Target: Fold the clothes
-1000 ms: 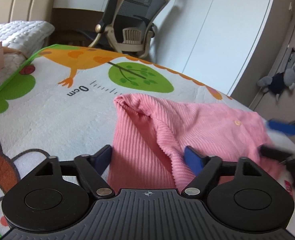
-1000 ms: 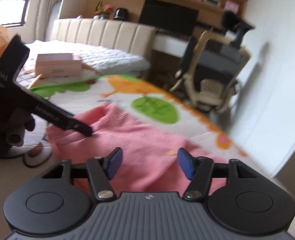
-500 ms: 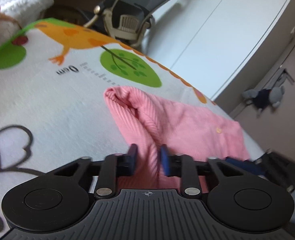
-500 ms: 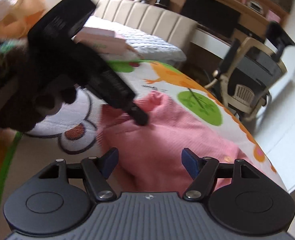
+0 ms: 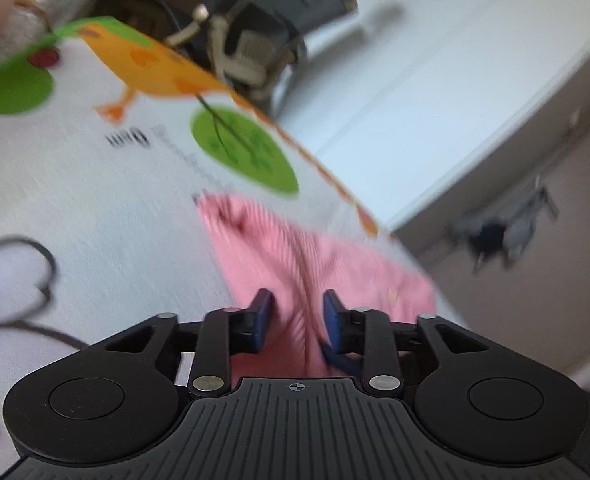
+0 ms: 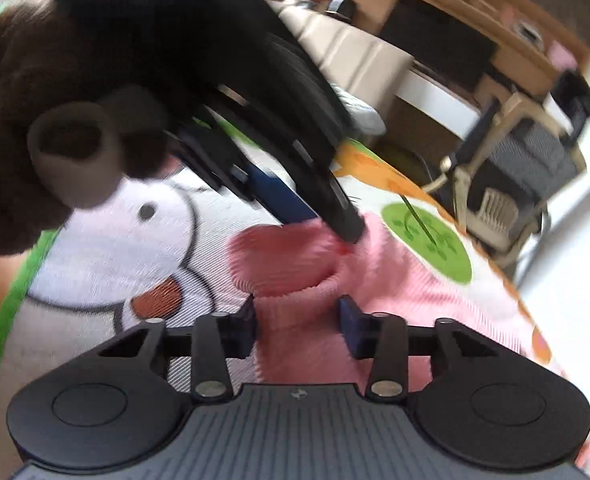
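Pink garment (image 5: 319, 264) bunched between both claws' blue fingers (image 6: 351, 322)

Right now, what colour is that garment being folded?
Pink, with fine ribbing. The pink garment shows best in the right wrist view.

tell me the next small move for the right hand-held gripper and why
Probably close the right hand-held gripper on the pink garment. Its blue pads sit apart on either side of a raised ribbed fold, with cloth between them but not yet pinched. The left hand-held gripper already looks pinched on the same garment on the cartoon mat, so both could then lift together.
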`<state>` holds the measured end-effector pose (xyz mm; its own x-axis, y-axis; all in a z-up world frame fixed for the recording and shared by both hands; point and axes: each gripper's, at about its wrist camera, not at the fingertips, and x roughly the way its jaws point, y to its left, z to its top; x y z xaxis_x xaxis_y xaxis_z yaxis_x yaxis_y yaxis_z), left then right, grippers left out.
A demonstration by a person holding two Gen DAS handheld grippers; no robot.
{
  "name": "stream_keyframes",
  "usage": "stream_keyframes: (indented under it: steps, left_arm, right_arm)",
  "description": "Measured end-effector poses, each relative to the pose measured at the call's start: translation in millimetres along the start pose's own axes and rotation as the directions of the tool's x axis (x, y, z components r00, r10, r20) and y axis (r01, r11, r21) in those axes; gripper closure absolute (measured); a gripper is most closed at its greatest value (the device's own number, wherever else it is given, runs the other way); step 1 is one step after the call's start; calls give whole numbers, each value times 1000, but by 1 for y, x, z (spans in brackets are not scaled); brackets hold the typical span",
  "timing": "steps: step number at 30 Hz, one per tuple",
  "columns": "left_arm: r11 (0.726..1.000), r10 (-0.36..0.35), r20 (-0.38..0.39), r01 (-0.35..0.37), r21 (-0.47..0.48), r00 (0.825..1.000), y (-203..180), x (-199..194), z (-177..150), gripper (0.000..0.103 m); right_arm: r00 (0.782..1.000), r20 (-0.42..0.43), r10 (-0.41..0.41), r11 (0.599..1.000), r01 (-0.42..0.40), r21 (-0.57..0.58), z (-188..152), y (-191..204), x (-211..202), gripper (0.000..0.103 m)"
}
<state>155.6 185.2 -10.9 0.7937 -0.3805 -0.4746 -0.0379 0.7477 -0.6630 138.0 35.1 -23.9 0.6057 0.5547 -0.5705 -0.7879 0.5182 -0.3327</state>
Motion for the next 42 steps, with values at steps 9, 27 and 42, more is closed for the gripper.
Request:
stream_keyframes:
  steps: [9, 27, 42]
  left_arm:
    - [994, -42, -78, 34, -105, 996, 15, 14, 3, 30]
    - [968, -215, 4, 214, -135, 977, -27, -4, 22, 56]
    - [991, -136, -15, 136, -6, 991, -94, 53, 12, 10]
  right_arm:
    - [999, 11, 32, 994, -33, 101, -3, -21, -14, 76]
    - [977, 97, -190, 979, 197, -61, -6, -10, -18, 86]
    - [922, -150, -358, 711, 373, 596, -133, -190, -101, 90]
